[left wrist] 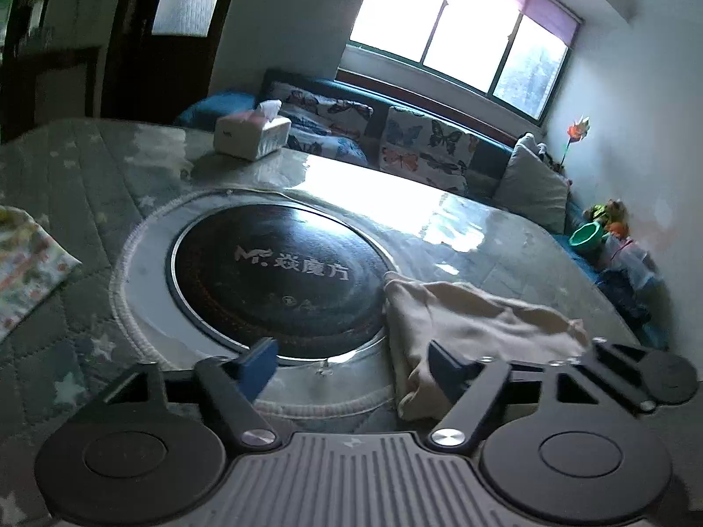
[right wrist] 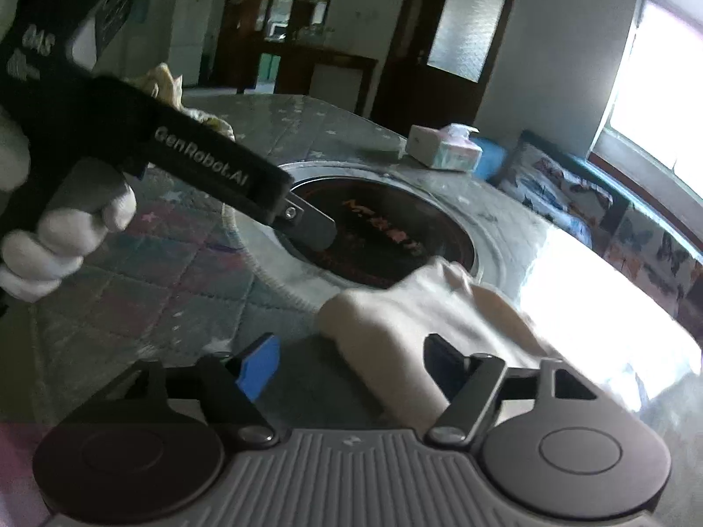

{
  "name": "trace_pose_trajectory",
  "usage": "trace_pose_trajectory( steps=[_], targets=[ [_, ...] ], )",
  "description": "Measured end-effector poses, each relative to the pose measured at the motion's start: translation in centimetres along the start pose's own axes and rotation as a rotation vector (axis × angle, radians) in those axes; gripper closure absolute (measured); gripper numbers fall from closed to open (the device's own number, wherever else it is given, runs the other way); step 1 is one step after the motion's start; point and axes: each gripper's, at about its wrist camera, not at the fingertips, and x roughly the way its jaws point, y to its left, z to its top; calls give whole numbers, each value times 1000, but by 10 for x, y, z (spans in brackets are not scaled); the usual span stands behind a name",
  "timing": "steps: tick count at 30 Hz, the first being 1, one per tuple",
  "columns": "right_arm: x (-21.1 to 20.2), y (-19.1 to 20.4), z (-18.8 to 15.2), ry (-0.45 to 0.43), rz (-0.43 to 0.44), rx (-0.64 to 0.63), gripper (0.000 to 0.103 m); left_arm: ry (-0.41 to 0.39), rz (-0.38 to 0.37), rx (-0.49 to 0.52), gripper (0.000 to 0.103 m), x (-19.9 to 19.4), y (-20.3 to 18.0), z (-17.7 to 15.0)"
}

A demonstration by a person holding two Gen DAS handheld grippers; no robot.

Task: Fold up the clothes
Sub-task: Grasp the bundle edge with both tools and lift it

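the cream garment (left wrist: 479, 325) lies bunched at lower right of the left wrist view, on the tabletop (left wrist: 88, 167) beside the dark round hotplate (left wrist: 281, 272). left gripper (left wrist: 358, 366) and right gripper (right wrist: 356, 366) both stand open, empty, angled down, the gloved hand (right wrist: 66, 228) at left. judgement: spread the cloth flat, pinch one edge per gripper.
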Motion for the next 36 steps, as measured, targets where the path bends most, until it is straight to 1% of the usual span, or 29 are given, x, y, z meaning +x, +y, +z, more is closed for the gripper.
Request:
trace_pose_trajectory(
  steps=[2,7,9,10,11,12,14,16,19,23,25,31,34,36],
  targets=[
    [9,0,5,14,-2,-24,37,17,-17,-26,41,5,1,4],
    [30,3,5,70,-8,-102,49,61,-75,-93,40,16,3,9],
    [33,5,2,72,-20,-134,51,73,-87,-112,41,19,1,10],
    [34,5,1,66,-24,-142,54,81,-90,-124,40,21,0,10],
    [35,4,1,60,-25,-140,59,89,-93,-136,40,24,0,10],
    [35,2,1,54,-26,-135,62,97,-95,-149,39,26,1,11],
    [36,-2,0,42,-28,-115,73,113,-95,-184,39,30,2,11],
    [33,-10,0,22,-11,-70,78,129,-97,-232,38,34,5,11],
    [28,-25,1,-6,23,23,83,153,-108,-304,35,41,8,11],
    [20,-43,2,-32,68,146,85,201,-148,-402,32,51,7,10],
    [15,-52,2,-45,89,205,86,209,-161,-463,31,55,7,10],
    [3,-63,-1,-88,107,278,87,264,-218,-616,31,71,3,6],
    [-2,-64,-4,-100,116,288,87,291,-234,-665,34,81,2,2],
    [-5,-64,-6,-104,126,300,87,307,-249,-691,43,86,2,-1]
  ],
)
